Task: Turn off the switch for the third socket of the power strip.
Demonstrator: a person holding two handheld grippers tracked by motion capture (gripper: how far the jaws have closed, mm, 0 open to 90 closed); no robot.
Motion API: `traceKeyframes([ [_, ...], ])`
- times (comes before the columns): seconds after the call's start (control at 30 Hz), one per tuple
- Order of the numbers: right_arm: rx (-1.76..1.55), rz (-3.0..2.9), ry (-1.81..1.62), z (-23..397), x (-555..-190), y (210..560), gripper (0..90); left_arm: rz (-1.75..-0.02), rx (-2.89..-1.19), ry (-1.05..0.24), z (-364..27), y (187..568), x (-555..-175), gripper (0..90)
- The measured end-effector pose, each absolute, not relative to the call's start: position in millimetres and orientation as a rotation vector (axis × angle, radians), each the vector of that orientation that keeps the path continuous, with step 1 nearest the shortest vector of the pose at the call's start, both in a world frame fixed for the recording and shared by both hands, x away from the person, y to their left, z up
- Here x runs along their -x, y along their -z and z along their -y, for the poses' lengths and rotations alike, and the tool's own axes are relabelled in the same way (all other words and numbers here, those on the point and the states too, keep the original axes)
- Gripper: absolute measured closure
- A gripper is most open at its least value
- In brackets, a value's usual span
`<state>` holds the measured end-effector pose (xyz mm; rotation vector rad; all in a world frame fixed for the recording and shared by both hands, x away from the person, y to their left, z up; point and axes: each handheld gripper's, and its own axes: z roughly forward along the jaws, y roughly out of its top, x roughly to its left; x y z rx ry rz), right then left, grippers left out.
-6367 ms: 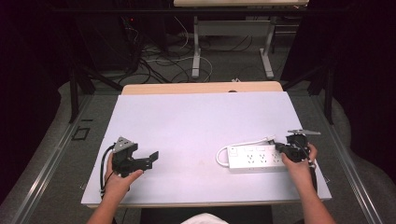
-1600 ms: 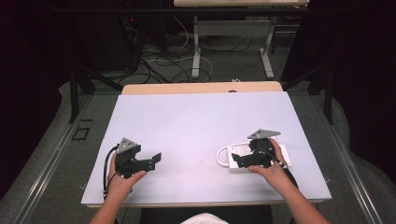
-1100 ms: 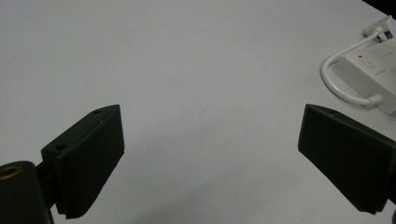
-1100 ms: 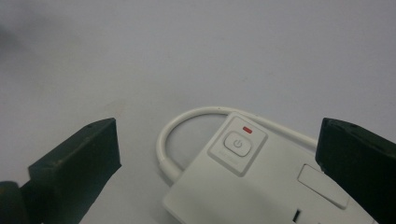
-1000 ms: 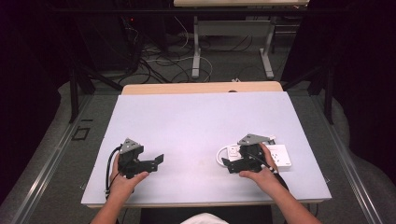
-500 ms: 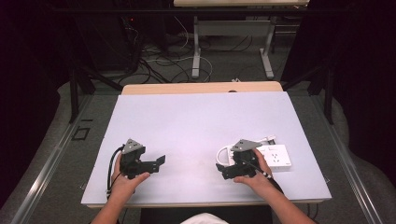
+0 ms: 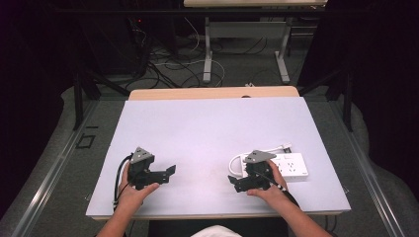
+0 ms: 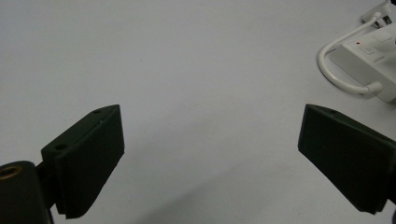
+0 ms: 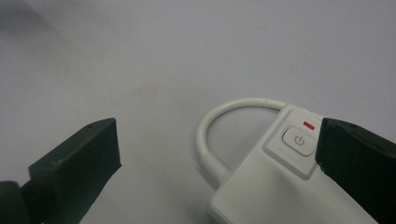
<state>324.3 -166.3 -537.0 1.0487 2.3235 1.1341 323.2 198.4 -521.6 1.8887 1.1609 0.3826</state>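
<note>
While jaws gape, right tool (image 7: pixel 236 181) beside power strip (image 7: pixel 290 166), left tool (image 7: pixel 171 171) apart

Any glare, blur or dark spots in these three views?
High view: table evenly lit, surroundings near black. Left gripper view: claw tips soft, power strip sharper. Right gripper view: power strip and its button readable, slightly soft; dim shading in the top-left corner; no glare.
</note>
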Motion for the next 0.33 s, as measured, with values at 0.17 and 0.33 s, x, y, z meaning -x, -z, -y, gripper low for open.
traceKeyframes([
  [0.17,-1.042,-2.321,-1.137,166.0,-324.9,538.6,0.0,-1.166,-1.887,-0.377,-197.7,522.0,-322.9,6.8],
  [0.33,-1.048,-2.32,-1.146,166.3,-325.3,538.4,0.0,-1.159,-1.894,-0.382,-198.5,522.2,-323.3,6.8],
])
